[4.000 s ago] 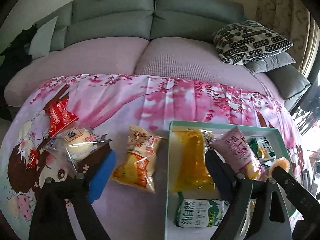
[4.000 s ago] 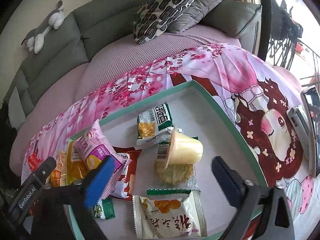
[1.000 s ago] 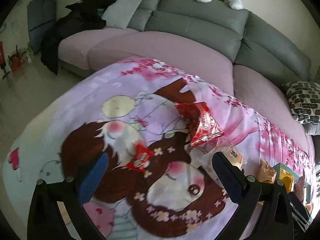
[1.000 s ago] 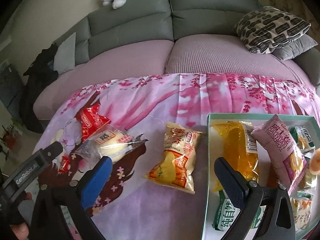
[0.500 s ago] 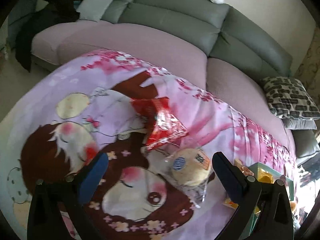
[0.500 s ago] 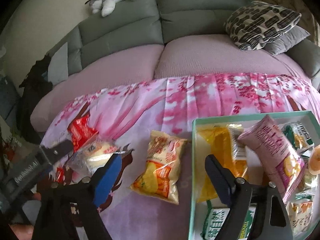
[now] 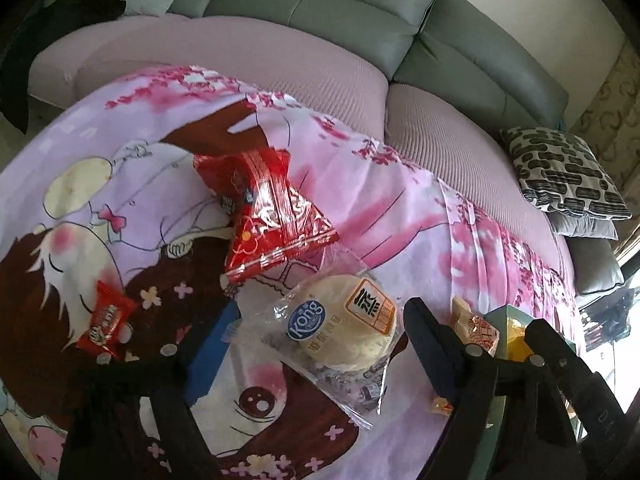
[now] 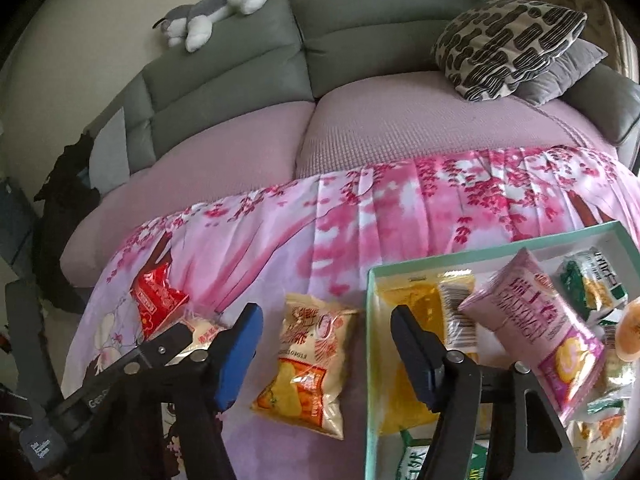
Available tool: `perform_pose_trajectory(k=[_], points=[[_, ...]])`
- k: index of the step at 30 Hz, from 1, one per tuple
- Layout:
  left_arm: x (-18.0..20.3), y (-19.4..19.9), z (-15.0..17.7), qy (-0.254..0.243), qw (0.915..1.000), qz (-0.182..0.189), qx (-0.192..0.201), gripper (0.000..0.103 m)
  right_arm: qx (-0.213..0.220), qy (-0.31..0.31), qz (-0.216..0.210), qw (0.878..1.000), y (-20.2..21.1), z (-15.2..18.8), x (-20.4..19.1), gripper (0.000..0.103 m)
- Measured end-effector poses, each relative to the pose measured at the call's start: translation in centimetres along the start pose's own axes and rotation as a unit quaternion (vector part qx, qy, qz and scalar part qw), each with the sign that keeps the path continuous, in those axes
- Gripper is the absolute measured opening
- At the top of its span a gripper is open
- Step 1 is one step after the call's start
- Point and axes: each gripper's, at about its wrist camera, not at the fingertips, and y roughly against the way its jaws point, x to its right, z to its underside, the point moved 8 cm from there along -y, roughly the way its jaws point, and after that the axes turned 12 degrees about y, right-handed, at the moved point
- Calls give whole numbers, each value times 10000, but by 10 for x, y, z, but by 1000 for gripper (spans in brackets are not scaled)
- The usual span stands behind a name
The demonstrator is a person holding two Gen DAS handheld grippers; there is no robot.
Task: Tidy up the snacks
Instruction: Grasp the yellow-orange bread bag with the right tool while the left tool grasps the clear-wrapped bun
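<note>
Left gripper (image 7: 320, 354): fingers spread and lately narrowing, one on each side of the clear-wrapped bun; the pads do not press on it yet.
Clear-wrapped bun (image 7: 344, 328): lies flat on the printed cloth, in a transparent wrapper with a blue round label and an orange square one, between the left fingers (image 7: 212, 354).
Red snack bag (image 7: 272, 216): on the cloth just beyond the bun, its near corner close to the wrapper.
Small red candy (image 7: 106, 316): on the cloth to the left of the left fingers, apart from the bun.
Right gripper (image 8: 324, 356): fingers spread and lately narrowing, with the orange chip bag between them, not pinched.
Orange chip bag (image 8: 310, 364): flat on the cloth just beside the tray's left wall, outside it.
Tray (image 8: 440, 262): teal-rimmed, at the right end of the cloth, holding a yellow packet (image 8: 404, 360), a pink snack bag (image 8: 536, 332) leaning over it, and green-and-white packets (image 8: 592, 280) by the far right wall.
Printed cloth (image 8: 400, 208): pink cherry-blossom cartoon print, spread over the surface in front of the sofa.
Sofa (image 8: 360, 40): grey backs, lilac seats; patterned cushion (image 8: 508, 36) at its right end, plush toy (image 8: 216, 12) on the backrest.
</note>
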Motion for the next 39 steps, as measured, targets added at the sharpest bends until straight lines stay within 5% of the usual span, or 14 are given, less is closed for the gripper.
perform_pose_trajectory(k=[7, 24, 39], points=[[-1, -7, 9, 286, 9981, 409, -352, 64, -98, 92, -98, 9999, -4, 6, -10, 69], [-66, 28, 7, 1320, 9911, 72, -159, 62, -477, 500, -283, 9972, -23, 23, -36, 69], [-34, 8, 18, 633, 9969, 45, -476, 62, -606, 578, -189, 9963, -37, 30, -37, 68]])
